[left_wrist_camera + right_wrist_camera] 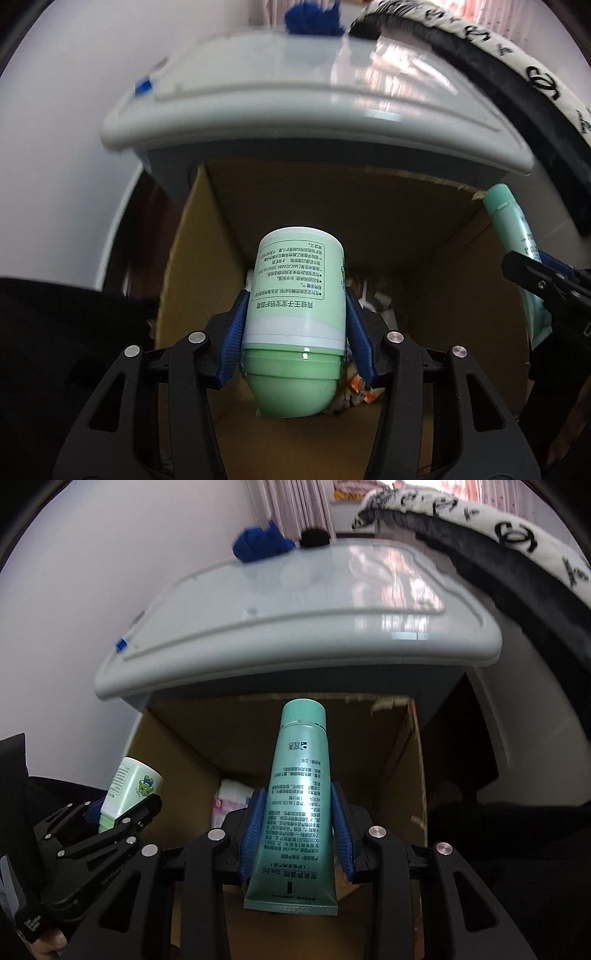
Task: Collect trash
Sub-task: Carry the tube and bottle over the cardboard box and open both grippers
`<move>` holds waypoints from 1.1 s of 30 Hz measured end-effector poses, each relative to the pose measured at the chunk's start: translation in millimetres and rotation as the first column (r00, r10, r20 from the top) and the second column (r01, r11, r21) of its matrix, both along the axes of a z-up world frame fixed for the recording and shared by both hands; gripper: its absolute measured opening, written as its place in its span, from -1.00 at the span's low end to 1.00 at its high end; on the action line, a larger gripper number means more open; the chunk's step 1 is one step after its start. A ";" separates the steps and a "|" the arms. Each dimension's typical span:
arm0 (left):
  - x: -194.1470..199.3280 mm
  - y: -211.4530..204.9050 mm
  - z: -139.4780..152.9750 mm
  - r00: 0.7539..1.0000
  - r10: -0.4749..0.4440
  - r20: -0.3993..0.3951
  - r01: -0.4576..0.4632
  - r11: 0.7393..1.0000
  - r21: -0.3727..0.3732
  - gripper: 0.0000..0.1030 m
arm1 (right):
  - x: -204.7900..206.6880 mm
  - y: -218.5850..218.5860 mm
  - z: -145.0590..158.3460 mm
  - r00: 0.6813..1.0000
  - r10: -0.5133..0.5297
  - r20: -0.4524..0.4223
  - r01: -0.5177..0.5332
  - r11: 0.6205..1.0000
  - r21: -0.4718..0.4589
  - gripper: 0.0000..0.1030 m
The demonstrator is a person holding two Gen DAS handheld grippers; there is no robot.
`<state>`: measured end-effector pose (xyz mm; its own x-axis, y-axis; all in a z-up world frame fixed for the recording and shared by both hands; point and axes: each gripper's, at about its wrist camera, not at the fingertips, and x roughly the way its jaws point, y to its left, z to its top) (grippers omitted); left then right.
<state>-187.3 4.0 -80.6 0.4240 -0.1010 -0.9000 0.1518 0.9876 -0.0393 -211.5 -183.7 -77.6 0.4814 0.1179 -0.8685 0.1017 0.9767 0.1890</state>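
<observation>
Clamping a pale green bottle (297, 295) between the blue pads of the left gripper (295, 295), cap end toward the camera, printed body pointing away. Pinching a teal tube (295, 801) in the right gripper (297, 794), crimped end nearest, capped end pointing away, blue pads pressing its sides. Hanging both items over the open mouth of a brown cardboard box (461, 288), side by side, bottle on the left, tube on the right, apart from each other. Showing, down inside the box, a pink-and-white packet (231, 801) and scraps of wrappers (360, 391) at the bottom. Standing just beyond the box, touching or nearly touching its far wall, a grey plastic bin with a glossy lid (295, 627). Lying on the lid's far edge, a crumpled blue cloth (258, 546). Draping at upper right, a black-and-white patterned fabric (517, 535).
</observation>
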 end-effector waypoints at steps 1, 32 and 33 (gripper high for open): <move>-0.2 1.1 -4.5 1.000 0.005 -0.013 -0.005 1.000 0.006 -0.05 | 0.2 -0.5 -3.7 1.000 -0.002 -0.014 0.002 1.000 0.000 -0.31; 206.8 -17.0 109.7 0.978 0.006 0.210 0.001 0.999 -0.034 0.59 | 323.5 -71.1 89.5 0.979 0.017 0.204 -0.007 0.999 -0.051 0.49; 216.9 -15.1 110.5 0.974 0.020 0.224 -0.016 1.000 -0.024 0.59 | 349.8 -74.4 83.9 0.981 -0.010 0.191 0.017 0.999 -0.037 0.49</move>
